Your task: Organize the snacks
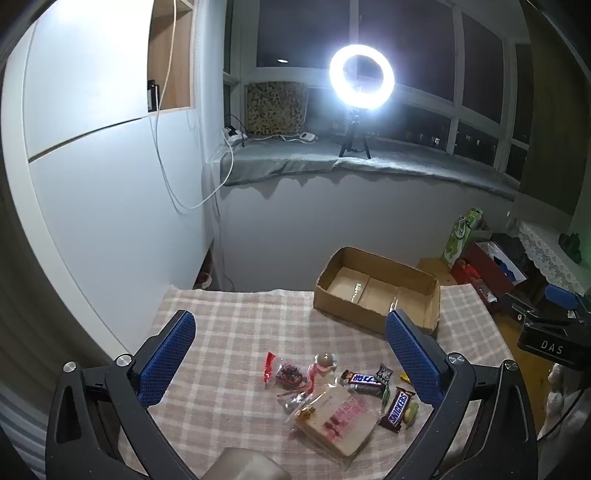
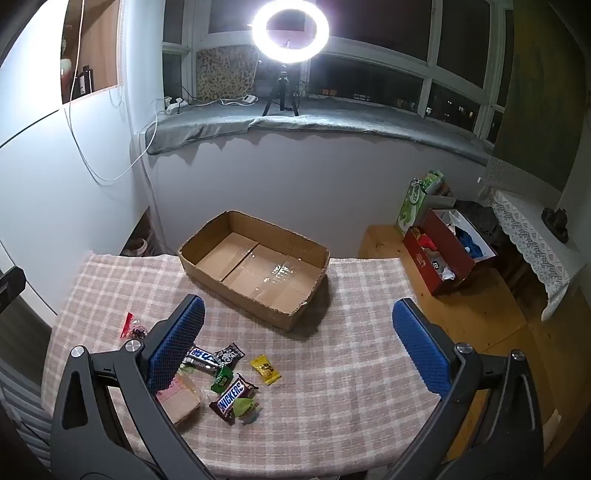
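An empty cardboard box [image 1: 376, 291] [image 2: 255, 266] stands at the far side of the checked tablecloth [image 1: 236, 332] [image 2: 351, 369]. Loose snacks lie near the front: a Snickers bar [image 1: 397, 408] [image 2: 232, 397], a blue-wrapped bar [image 1: 364, 380] [image 2: 201, 357], a clear pack of pink wafers [image 1: 332, 417] [image 2: 177, 400], a yellow candy [image 2: 265, 368], a green candy [image 2: 221, 380], a red-ended packet [image 1: 284, 371] [image 2: 131, 326]. My left gripper [image 1: 291, 345] is open above the snacks. My right gripper [image 2: 299, 341] is open above the cloth, right of the snacks. Both are empty.
A ring light on a tripod [image 1: 362, 81] [image 2: 290, 31] stands on the window ledge behind. A white wall [image 1: 110, 184] is to the left. On the floor at right are a red box of clutter [image 2: 447, 251] and a green bag [image 2: 417, 201]. The right gripper's body shows in the left wrist view [image 1: 554, 332].
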A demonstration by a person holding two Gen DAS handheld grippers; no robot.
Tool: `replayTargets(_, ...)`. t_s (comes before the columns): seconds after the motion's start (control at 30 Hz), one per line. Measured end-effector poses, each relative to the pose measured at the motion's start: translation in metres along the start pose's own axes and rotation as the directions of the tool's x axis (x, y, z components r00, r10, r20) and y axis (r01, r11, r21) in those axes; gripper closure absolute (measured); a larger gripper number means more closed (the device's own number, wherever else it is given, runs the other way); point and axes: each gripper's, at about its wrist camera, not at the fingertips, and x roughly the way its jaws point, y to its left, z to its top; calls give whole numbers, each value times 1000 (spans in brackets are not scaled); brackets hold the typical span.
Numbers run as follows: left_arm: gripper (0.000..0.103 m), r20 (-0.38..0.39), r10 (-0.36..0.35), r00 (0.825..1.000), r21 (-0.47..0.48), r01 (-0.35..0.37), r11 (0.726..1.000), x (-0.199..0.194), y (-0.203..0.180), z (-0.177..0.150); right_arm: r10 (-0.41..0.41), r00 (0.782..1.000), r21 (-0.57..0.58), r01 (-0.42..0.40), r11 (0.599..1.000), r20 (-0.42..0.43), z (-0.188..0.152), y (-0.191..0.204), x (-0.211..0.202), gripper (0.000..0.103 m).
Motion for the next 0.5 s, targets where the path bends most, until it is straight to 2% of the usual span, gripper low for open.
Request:
replayTargets(0.2,1,5,27,1000,29,-27,999,-1,-4,3,1,1000,-4,-1,1000,-6,1,1,1,0)
replayTargets(0.5,1,8,9,1000,22,-9,1000,2,-5,2,-3,1000,-6,3,1000,0,0,0,2,0)
